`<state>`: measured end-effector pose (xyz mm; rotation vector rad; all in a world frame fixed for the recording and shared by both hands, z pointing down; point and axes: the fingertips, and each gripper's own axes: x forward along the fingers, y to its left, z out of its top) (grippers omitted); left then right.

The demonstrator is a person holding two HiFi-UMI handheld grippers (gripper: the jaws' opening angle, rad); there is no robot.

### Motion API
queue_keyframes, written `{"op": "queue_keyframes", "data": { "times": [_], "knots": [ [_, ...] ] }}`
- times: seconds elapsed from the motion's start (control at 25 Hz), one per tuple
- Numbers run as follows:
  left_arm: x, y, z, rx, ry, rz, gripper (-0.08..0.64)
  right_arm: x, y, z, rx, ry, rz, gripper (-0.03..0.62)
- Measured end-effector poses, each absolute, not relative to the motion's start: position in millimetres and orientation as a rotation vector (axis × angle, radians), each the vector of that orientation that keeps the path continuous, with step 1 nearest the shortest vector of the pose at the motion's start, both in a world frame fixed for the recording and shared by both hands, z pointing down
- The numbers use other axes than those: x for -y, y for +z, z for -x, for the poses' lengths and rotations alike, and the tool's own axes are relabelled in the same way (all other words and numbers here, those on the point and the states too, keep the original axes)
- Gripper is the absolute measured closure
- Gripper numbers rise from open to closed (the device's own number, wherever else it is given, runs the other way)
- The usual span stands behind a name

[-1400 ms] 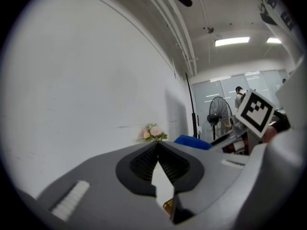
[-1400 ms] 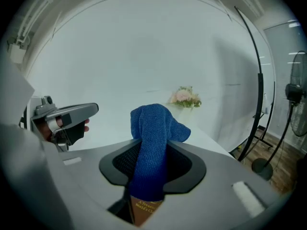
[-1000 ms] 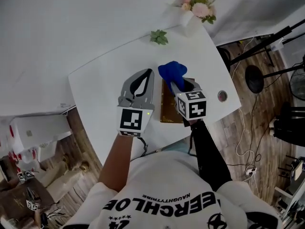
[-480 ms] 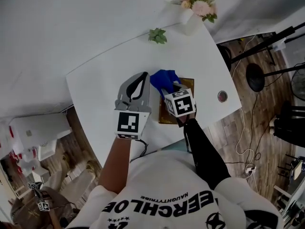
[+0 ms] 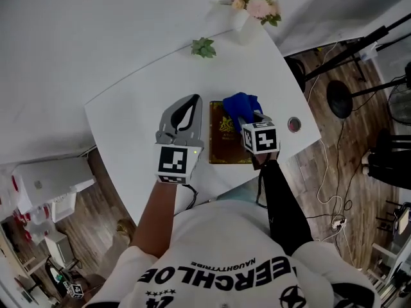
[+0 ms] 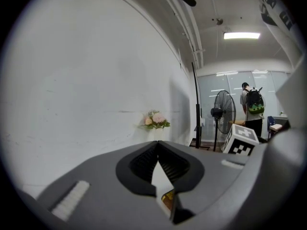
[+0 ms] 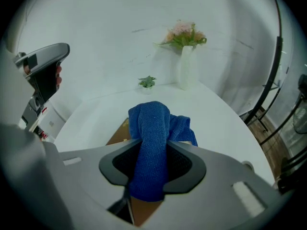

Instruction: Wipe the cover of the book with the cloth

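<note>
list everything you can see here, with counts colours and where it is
table: 1, white, centre of the head view
book: 1, brown with a gold emblem, flat on the table near its front edge
cloth: 1, blue, over the book's far end
vase of flowers: 1, white vase, pink flowers, far table corner
small plant: 1, green, far edge of the table
round disc: 1, grey, right edge of the table
fan: 1, black, standing in the background
bystander: 1, with a backpack, background
left gripper: 1, grey, shut and empty, left of the book
right gripper: 1, grey, shut on the cloth
</note>
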<state>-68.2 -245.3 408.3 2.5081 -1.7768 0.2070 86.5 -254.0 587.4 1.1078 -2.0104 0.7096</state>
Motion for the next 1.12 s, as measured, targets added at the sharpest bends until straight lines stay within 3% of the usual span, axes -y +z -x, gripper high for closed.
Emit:
{"op": "queue_keyframes", "data": {
  "times": [0.28,0.56,0.84,1.12],
  "knots": [
    [242,404,66,1.78,0.208,-2.509,0.502,259,585,-125,1.947,0.738,-1.219,0.463],
    [233,401,77,1.813,0.211,-2.488,0.502,250,554,-60,2.119,0.626,-1.094,0.463],
    [223,404,84,1.834,0.229,-2.469,0.502,203,588,9,2.163,0.704,-0.8,0.462],
    [220,402,81,1.828,0.224,-2.481,0.502,215,591,-28,2.103,0.714,-0.909,0.463]
  ]
}}
